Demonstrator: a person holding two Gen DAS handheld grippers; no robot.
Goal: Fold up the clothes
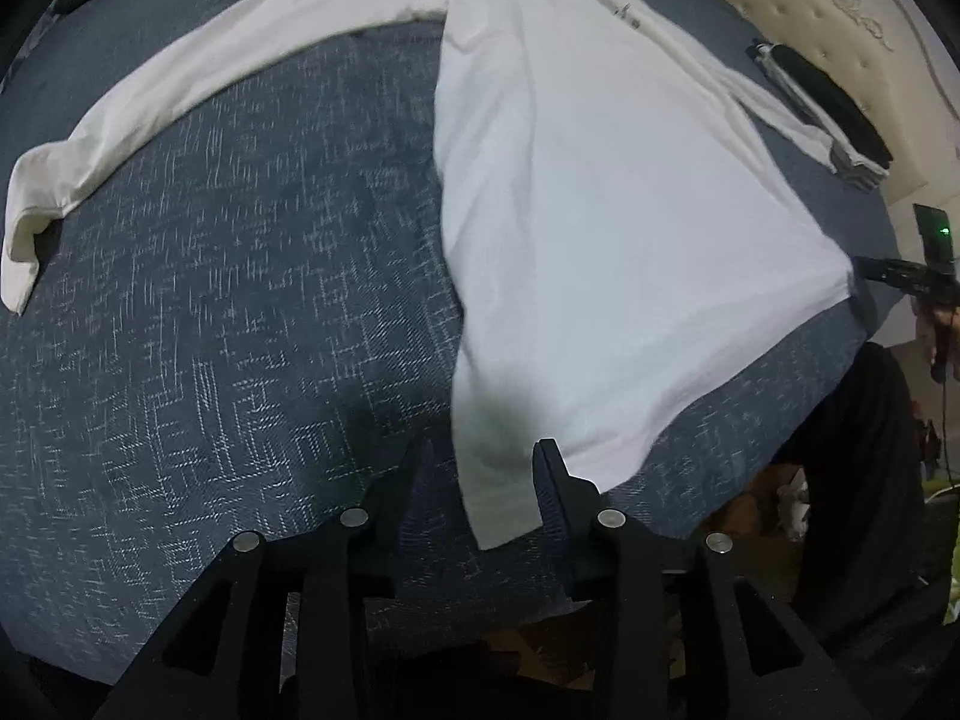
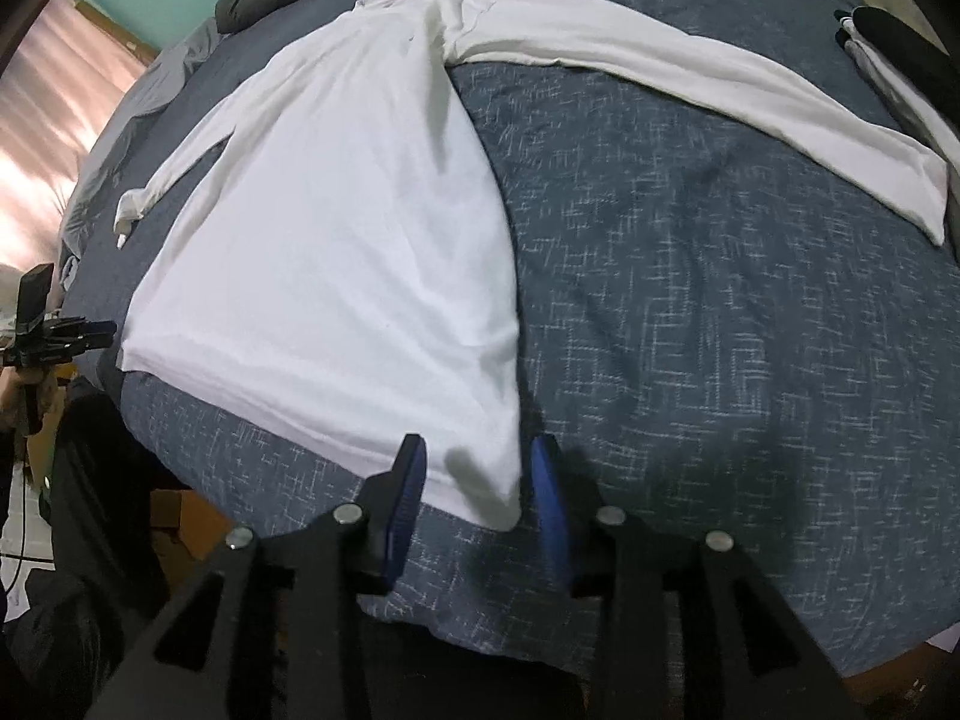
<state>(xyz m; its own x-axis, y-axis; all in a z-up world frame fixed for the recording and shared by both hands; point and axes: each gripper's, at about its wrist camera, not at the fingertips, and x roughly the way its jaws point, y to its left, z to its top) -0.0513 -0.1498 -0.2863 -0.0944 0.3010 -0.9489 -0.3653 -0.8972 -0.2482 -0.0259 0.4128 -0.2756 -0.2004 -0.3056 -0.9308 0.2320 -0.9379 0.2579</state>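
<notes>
Bare blue bedspread (image 1: 210,300) flanks the shirt (image 1: 600,210); folded stack (image 1: 822,114) crowds the headboard side.

1 white shirt (image 1: 600,192), 1 blue bedspread (image 1: 240,300), 2 grippers (image 1: 483,468).

- A white long-sleeved shirt (image 2: 336,228) lies spread flat on a bed with a dark blue flecked cover (image 2: 690,300), collar at the far end.
- The right gripper (image 2: 477,474) stands parted over the shirt's near right hem corner, pads clear of the cloth.
- One sleeve (image 2: 720,90) stretches right.
- The left gripper (image 2: 66,336) appears at the shirt's near left corner.
</notes>
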